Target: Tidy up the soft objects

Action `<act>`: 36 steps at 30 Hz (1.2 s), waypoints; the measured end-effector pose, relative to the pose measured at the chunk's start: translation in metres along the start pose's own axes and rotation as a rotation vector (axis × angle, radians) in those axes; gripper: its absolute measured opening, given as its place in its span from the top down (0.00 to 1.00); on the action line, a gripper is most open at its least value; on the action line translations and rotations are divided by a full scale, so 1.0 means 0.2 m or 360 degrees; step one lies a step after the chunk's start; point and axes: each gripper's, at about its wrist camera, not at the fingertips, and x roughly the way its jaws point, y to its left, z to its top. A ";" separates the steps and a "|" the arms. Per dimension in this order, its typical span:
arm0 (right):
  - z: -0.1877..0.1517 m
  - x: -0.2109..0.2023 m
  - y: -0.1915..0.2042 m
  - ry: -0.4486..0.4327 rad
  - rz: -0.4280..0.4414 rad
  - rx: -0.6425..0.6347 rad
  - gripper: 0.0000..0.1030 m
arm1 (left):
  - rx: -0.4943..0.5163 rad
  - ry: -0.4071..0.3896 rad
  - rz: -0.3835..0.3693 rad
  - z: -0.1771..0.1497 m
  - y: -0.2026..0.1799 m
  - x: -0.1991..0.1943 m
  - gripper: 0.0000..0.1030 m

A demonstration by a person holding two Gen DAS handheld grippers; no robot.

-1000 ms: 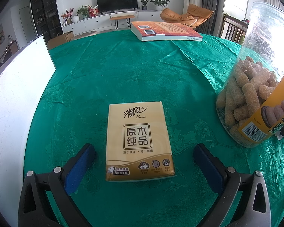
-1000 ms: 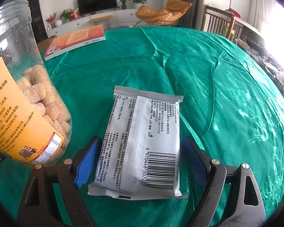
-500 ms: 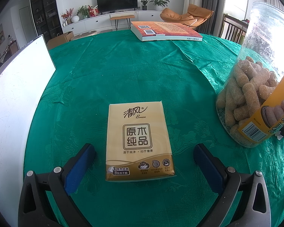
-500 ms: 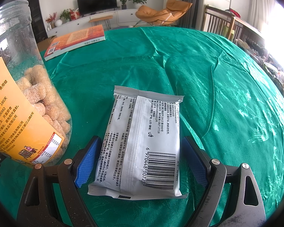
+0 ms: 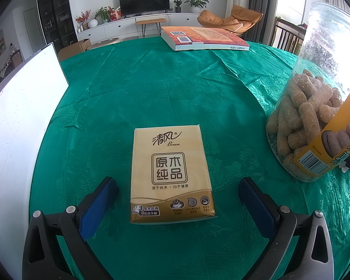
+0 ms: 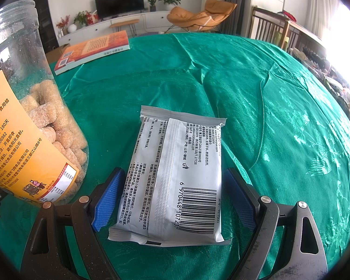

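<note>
Tissue pack [image 5: 171, 175], tan and gold, lies flat on the green cloth of the bench [image 5: 165, 93], between the spread fingers of the left claw [image 5: 177, 193]. Nothing has changed over the last second: pack, claw and surroundings sit exactly as they did, so the task has not advanced and no grasp has begun. The left claw is wide open, with clear cloth showing between each blue pad and the pack's sides; it touches nothing.

In the right wrist view, a white wipes packet [image 6: 175, 177] lies seam side up, barcode toward the camera, within the right claw [image 6: 173, 196]. That claw is open too, but far closer to its load: the left pad sits just beside the packet's edge, perhaps touching it, and the right pad stands a little off. This side is equally motionless.

Between the two soft packs stands a clear snack jar [image 5: 315, 107] with an orange label. A book [image 5: 205, 38] rests at the far edge, and a white board [image 5: 18, 121] lies off to the left.
</note>
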 end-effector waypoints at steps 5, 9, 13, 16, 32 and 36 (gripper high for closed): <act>0.00 0.00 0.00 0.0000 0.0000 0.0000 0.15 | 0.0000 0.0000 0.0001 0.00 0.00 0.00 0.00; 0.00 0.00 0.00 0.0000 0.0001 0.0000 0.15 | 0.0062 0.0101 -0.0048 0.01 0.01 -0.01 0.00; 0.00 0.00 0.00 0.0000 0.0000 0.0000 0.15 | 0.0105 0.0312 -0.0141 -0.07 0.11 -0.12 0.00; 0.00 0.00 0.00 0.0001 0.0001 0.0001 0.15 | -0.0096 0.0270 -0.0393 -0.12 0.24 -0.22 0.00; 0.27 0.03 -0.08 0.0472 0.0253 -0.0004 0.16 | 0.0063 0.0208 -0.0031 0.13 0.06 -0.01 0.48; 0.22 0.04 -0.03 0.0501 0.0068 -0.0113 0.34 | -0.0005 0.0128 -0.0181 0.17 0.12 -0.14 0.49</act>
